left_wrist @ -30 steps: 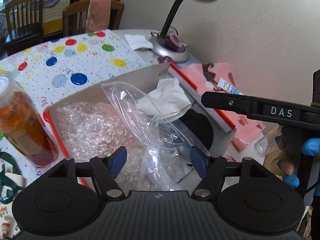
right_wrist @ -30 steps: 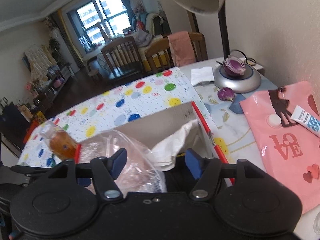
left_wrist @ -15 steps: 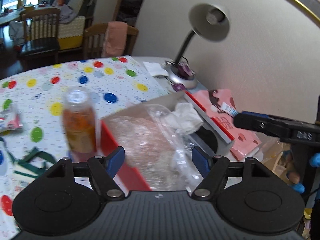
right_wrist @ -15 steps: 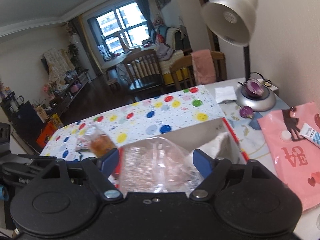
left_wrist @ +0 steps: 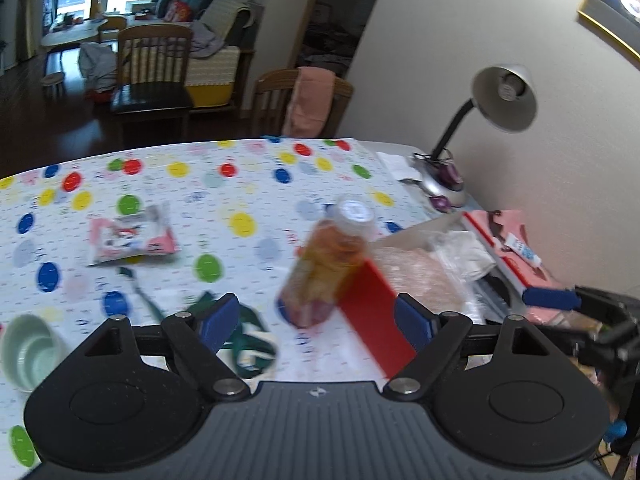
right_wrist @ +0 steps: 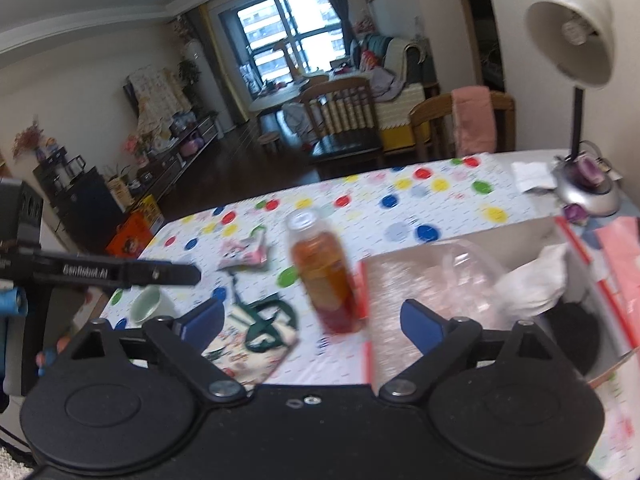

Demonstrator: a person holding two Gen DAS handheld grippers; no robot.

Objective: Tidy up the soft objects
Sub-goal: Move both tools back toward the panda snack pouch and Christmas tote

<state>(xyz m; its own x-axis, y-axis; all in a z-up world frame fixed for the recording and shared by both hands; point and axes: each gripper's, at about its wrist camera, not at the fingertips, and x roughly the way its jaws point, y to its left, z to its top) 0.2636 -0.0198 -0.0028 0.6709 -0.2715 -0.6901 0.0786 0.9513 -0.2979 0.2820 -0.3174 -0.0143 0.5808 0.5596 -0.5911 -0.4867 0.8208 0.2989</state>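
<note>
A red-edged cardboard box (left_wrist: 374, 312) (right_wrist: 365, 292) holds bubble wrap (left_wrist: 416, 276) (right_wrist: 404, 280), a clear plastic bag (right_wrist: 464, 264) and a white cloth (left_wrist: 466, 250) (right_wrist: 532, 280). A pink soft packet (left_wrist: 132, 238) (right_wrist: 246, 252) and a cloth bag with green handles (left_wrist: 244, 344) (right_wrist: 260, 320) lie on the dotted tablecloth to the left. My left gripper (left_wrist: 316, 320) is open and empty, raised over the table left of the box. My right gripper (right_wrist: 312, 320) is open and empty, raised in front of the box.
An orange drink bottle (left_wrist: 328, 268) (right_wrist: 326, 272) stands against the box's left wall. A pale green cup (left_wrist: 28, 350) (right_wrist: 150, 306) sits at the left. A desk lamp (left_wrist: 472, 136) (right_wrist: 580, 80) stands by the wall. A pink sheet with a tube (left_wrist: 520, 246) lies right of the box.
Both grippers have pulled up and back from the box, empty. The left view has swung left, bringing the bottle, pink packet, green-handled bag and cup into sight.
</note>
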